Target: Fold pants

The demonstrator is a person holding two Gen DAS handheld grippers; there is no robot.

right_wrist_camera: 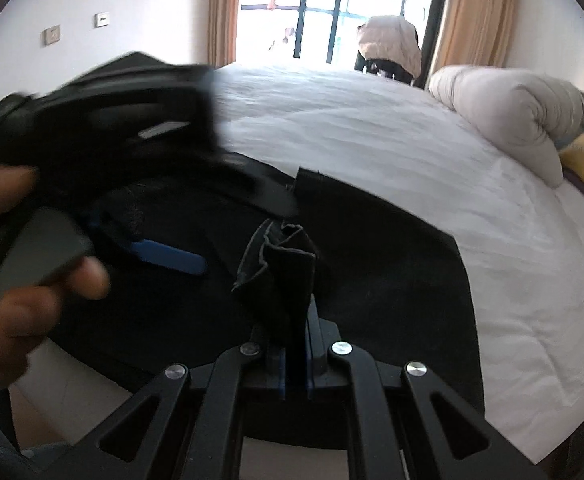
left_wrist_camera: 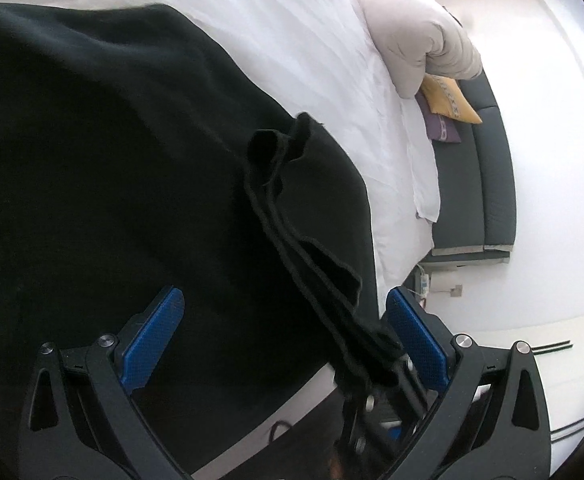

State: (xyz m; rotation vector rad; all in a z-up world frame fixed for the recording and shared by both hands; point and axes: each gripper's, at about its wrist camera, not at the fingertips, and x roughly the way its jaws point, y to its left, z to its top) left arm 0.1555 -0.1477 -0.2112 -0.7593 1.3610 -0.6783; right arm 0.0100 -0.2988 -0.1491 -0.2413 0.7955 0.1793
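Black pants (left_wrist_camera: 123, 184) lie spread over a white bed (left_wrist_camera: 292, 40). My left gripper (left_wrist_camera: 283, 336) hovers low over them, open, its blue pads (left_wrist_camera: 151, 336) wide apart with only flat cloth under them. A bunched black edge of the pants (left_wrist_camera: 312, 256) runs between those pads down to my right gripper (left_wrist_camera: 366, 408), partly hidden under the cloth. In the right wrist view my right gripper (right_wrist_camera: 296, 344) is shut on that bunched edge (right_wrist_camera: 283, 264), lifted off the pants (right_wrist_camera: 392, 272). The left gripper (right_wrist_camera: 235, 232) shows there blurred, held by a hand (right_wrist_camera: 31, 304).
A rolled pale duvet (left_wrist_camera: 416, 36) lies at the bed's far end, with yellow (left_wrist_camera: 450, 100) and purple (left_wrist_camera: 442, 124) cushions on a dark padded bench (left_wrist_camera: 476, 184). A barred window (right_wrist_camera: 332, 8) with orange curtains (right_wrist_camera: 472, 20) stands beyond the bed.
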